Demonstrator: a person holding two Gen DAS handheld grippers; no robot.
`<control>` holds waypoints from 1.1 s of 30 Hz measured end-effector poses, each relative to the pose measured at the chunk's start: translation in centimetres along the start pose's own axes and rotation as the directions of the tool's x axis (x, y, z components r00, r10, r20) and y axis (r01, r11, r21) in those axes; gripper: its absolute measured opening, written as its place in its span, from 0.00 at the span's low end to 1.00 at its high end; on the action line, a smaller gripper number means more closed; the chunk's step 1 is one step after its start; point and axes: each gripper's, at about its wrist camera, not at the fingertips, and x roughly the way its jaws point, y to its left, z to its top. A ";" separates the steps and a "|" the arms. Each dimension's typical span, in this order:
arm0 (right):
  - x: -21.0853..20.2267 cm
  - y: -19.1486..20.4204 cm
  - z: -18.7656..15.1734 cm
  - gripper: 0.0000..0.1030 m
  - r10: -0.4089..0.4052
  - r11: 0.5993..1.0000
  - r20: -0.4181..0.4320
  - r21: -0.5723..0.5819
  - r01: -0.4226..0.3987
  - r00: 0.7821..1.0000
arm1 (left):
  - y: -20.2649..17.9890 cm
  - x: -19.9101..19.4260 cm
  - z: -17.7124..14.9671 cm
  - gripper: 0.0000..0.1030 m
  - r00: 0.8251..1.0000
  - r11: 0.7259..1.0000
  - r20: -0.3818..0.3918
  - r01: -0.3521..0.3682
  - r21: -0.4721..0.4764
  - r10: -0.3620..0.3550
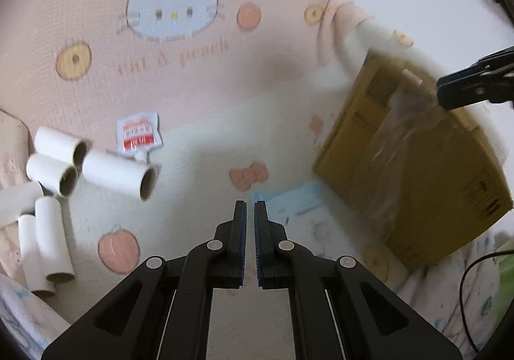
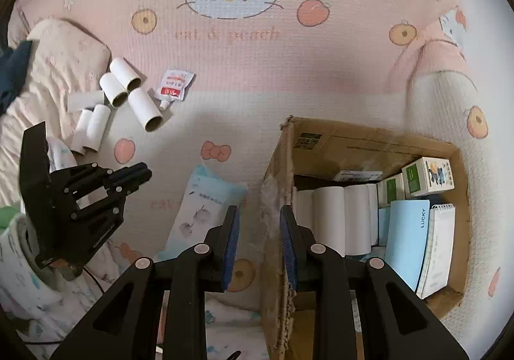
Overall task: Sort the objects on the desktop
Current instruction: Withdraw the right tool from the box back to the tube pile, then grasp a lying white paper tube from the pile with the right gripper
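Pink-and-white bedding printed with a cartoon cat and peaches covers the bed (image 2: 257,77) on which everything lies. A cluster of white paper rolls (image 2: 122,93) is seen at the upper left of the right wrist view, with a small red-and-white sachet (image 2: 173,87) just beside it. A pale blue tissue pack (image 2: 205,206) lies at the lower middle, near the cardboard box (image 2: 337,138) at the right, which is already stocked with rolls, small cartons and notebooks.

The right tongs (image 2: 258,241) are set narrowly astride the box's torn left wall, apparently gripping it to steady the box. The left tongs (image 1: 250,231) are closed and empty, hanging over the bedding with the tissue pack just beyond their tips.

The step in hand is judged to be a reach for the next loose item. The left tongs must be opened before a descent onto the tissue pack or the rolls, while the box is kept still.
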 end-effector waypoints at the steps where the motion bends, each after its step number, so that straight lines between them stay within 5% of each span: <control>1: 0.0 0.3 -0.1 0.21 0.003 1.000 0.010 -0.004 -0.002 1.000 | 0.1 0.1 0.2 0.05 1.000 1.000 0.000 0.021 -0.012 -0.021; 5: 1.1 2.2 -0.1 0.21 0.057 0.998 0.067 -0.018 -0.056 0.996 | 0.9 0.2 0.8 0.06 0.999 0.998 0.036 0.008 -0.064 -0.006; 14: 5.7 6.1 1.2 0.21 0.139 0.990 0.126 -0.013 -0.139 0.982 | 4.9 1.9 0.8 0.13 0.997 0.969 -0.030 -0.070 -0.236 0.064; 16: 6.7 6.7 1.6 0.21 0.132 0.991 0.125 -0.024 -0.130 0.983 | 6.3 2.3 0.8 0.35 0.996 0.951 -0.040 -0.087 -0.295 0.079; 22: 9.4 8.3 3.1 0.22 0.181 0.983 0.125 -0.040 -0.177 0.976 | 10.8 3.0 0.3 0.39 0.999 0.849 -0.048 -0.033 -0.528 0.009; 28: 10.8 9.2 4.2 0.22 0.234 0.972 0.153 -0.039 -0.231 0.960 | 12.9 2.3 0.4 0.50 1.000 0.795 -0.014 -0.013 -0.606 0.006; 30: 11.4 9.6 4.6 0.27 0.247 0.969 0.149 -0.045 -0.243 0.958 | 13.6 2.7 0.6 0.52 1.000 0.774 -0.021 -0.003 -0.633 -0.014; 33: 12.8 10.4 5.1 0.49 0.240 0.971 0.141 -0.049 -0.235 0.961 | 14.9 3.6 0.5 0.52 0.996 0.733 -0.050 0.020 -0.680 -0.074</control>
